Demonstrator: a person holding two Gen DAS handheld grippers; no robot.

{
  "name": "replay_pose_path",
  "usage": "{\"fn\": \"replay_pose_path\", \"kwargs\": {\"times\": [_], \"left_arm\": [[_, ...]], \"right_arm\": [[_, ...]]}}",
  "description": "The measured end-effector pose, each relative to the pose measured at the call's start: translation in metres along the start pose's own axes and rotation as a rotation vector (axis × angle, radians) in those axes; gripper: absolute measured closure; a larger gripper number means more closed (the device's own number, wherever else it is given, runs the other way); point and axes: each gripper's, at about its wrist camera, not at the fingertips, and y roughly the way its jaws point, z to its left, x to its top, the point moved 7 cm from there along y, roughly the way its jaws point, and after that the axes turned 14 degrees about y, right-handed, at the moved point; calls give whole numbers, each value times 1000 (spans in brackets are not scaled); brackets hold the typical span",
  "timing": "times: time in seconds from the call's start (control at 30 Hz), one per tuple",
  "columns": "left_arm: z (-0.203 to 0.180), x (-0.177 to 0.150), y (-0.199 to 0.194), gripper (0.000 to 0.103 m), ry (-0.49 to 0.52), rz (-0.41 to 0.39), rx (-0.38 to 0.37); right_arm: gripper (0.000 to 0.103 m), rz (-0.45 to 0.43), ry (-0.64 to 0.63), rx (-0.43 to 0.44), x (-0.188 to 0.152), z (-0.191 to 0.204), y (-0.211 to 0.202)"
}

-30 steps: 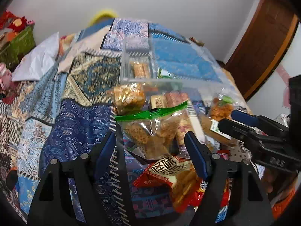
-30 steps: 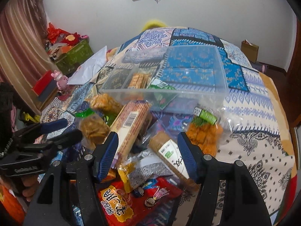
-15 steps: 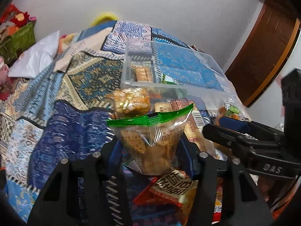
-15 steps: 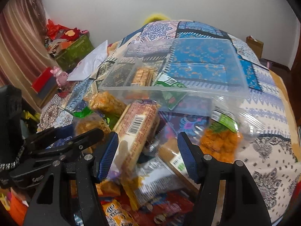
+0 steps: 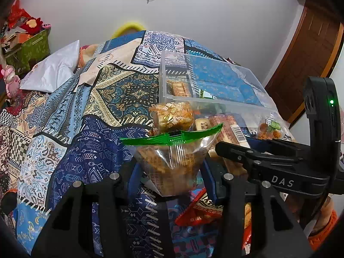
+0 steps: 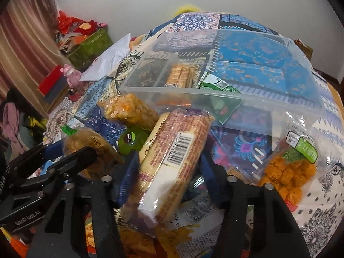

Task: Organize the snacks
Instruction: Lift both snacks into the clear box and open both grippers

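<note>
My left gripper is shut on a clear snack bag with a green zip top and holds it above the bedspread. My right gripper is shut on a long biscuit pack with a barcode, lifted and tilted toward the clear plastic bin. The bin holds a biscuit pack and a green packet. The right gripper also shows in the left wrist view. The left gripper's fingers show at the left of the right wrist view.
More snacks lie on the patterned bedspread: a bag of orange pieces with a green label, a bag of yellow snacks, a red packet. A white pillow lies far left. A wooden door is at the right.
My left gripper closed on the green-zip bag and lifted it. My right gripper closed on the biscuit pack and raised it toward the bin.
</note>
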Motion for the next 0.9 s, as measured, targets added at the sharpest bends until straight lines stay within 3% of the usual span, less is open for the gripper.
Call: {"fn": "replay_pose_path", "kwargs": {"times": [0.2,0.6,0.9], "left_arm": [[-4,11,-16,54,11,-45,5],[-14,47,-48,54,36,-142,20],[-22,95,-55,54,54,-224,28]], "right_arm": [[64,-27,-11,8,2,-1,-12],[65,-139,-5,31,20,-1,-55],[64,-250,15,14,56,-13,-89]]}}
